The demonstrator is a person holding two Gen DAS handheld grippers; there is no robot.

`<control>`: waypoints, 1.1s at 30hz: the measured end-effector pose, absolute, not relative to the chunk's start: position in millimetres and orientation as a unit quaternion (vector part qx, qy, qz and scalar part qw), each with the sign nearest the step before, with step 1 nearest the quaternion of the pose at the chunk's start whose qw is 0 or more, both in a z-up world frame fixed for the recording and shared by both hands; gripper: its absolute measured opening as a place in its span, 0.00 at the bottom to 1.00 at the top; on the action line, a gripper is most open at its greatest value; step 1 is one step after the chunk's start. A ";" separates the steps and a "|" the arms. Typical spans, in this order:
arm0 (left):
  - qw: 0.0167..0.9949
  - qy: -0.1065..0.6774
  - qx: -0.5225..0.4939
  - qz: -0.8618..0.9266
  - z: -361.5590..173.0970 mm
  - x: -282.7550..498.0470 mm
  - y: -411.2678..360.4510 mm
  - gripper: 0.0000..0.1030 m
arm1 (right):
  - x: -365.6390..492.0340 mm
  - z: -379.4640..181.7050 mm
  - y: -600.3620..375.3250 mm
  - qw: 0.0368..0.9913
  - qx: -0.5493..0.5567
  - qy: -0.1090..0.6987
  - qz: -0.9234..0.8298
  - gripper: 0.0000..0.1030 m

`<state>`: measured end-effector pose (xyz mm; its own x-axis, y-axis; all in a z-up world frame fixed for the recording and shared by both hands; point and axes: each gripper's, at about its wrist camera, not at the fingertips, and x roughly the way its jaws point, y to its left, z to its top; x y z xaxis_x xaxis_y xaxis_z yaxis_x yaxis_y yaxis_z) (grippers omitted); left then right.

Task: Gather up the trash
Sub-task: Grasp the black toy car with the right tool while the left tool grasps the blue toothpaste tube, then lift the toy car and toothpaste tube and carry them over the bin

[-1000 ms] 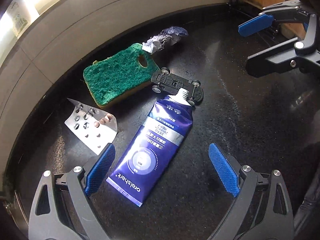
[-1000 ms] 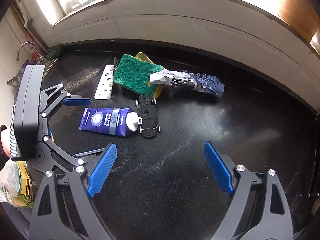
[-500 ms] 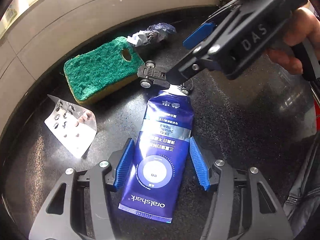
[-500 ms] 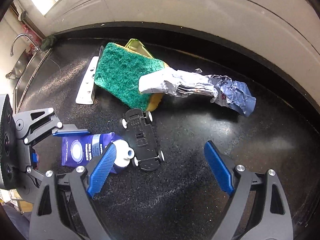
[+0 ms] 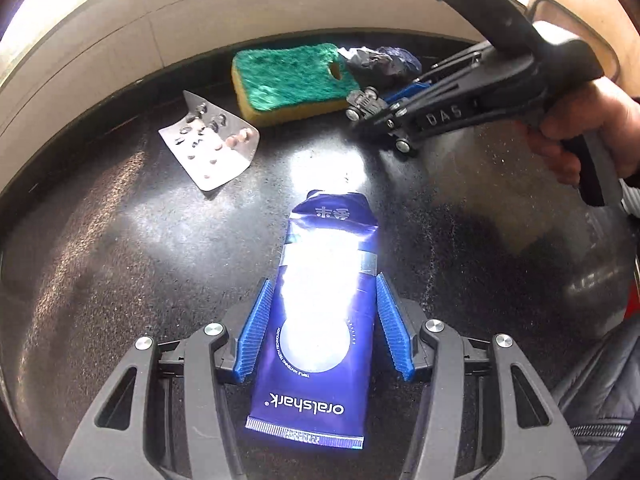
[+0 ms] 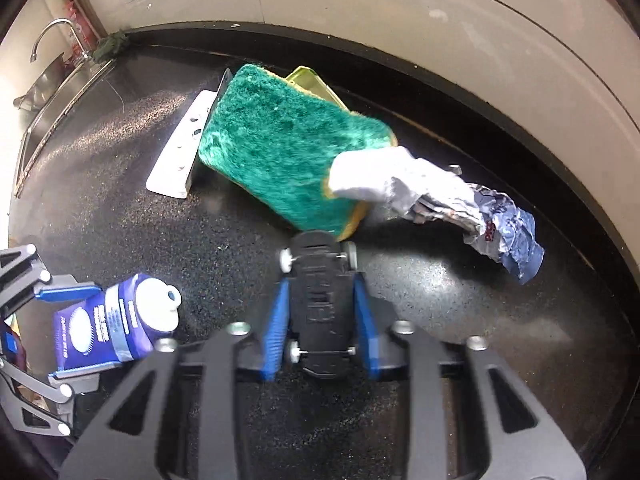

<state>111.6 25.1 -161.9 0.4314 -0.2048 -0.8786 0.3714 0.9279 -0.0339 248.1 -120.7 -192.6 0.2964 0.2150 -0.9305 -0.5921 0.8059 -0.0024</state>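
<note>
Glossy toothpaste tube (image 5: 324,332) between ribbed blue fingers (image 5: 256,332)

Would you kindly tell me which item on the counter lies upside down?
The toy car, gripped by the right tool: its underside and wheels face up. The sponge lies scrubby side up.

We see a deep blue toothpaste tube (image 5: 320,320) with white lettering and a white cap, a green-topped sponge (image 5: 290,76) with a yellow base, and a silver blister pack (image 5: 212,148). The toy car (image 6: 320,300) is black with pale wheels; the crumpled wrapper (image 6: 448,200) is silver and blue. Blue ribbed fingers (image 5: 254,328), black speckled table (image 5: 120,260).
</note>
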 end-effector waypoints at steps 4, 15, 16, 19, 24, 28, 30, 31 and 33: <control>0.853 0.496 0.070 -0.146 -144.9 112.2 25.8 0.48 | 237.6 -182.6 -126.8 0.790 -0.166 0.534 0.252 0.29; 0.835 0.544 -0.031 -0.073 -150.2 104.6 29.7 0.00 | 167.1 -127.6 -155.8 0.820 -0.144 0.498 0.240 0.29; 0.834 0.547 -0.044 -0.056 -149.4 103.7 35.2 0.02 | 161.0 -124.4 -159.9 0.823 -0.139 0.497 0.238 0.29; 0.825 0.561 -0.070 0.017 -152.9 115.5 51.6 0.72 | 146.3 -117.0 -173.7 0.829 -0.123 0.492 0.236 0.29; 0.825 0.551 -0.088 0.089 -163.1 133.7 57.0 0.84 | 126.6 -109.2 -195.8 0.838 -0.104 0.485 0.226 0.29; 0.814 0.557 -0.098 0.131 -184.8 157.7 56.1 0.83 | 114.1 -102.2 -214.0 0.844 -0.096 0.480 0.218 0.29; 0.816 0.556 -0.101 0.123 -193.1 166.8 52.4 0.81 | 110.2 -99.9 -224.6 0.847 -0.091 0.479 0.211 0.29; 0.821 0.550 -0.093 0.121 -194.6 169.0 48.5 0.73 | 108.5 -99.4 -229.4 0.848 -0.089 0.479 0.209 0.29; 0.835 0.535 -0.064 0.111 -192.8 172.8 37.8 0.50 | 103.3 -98.2 -239.0 0.850 -0.088 0.478 0.204 0.29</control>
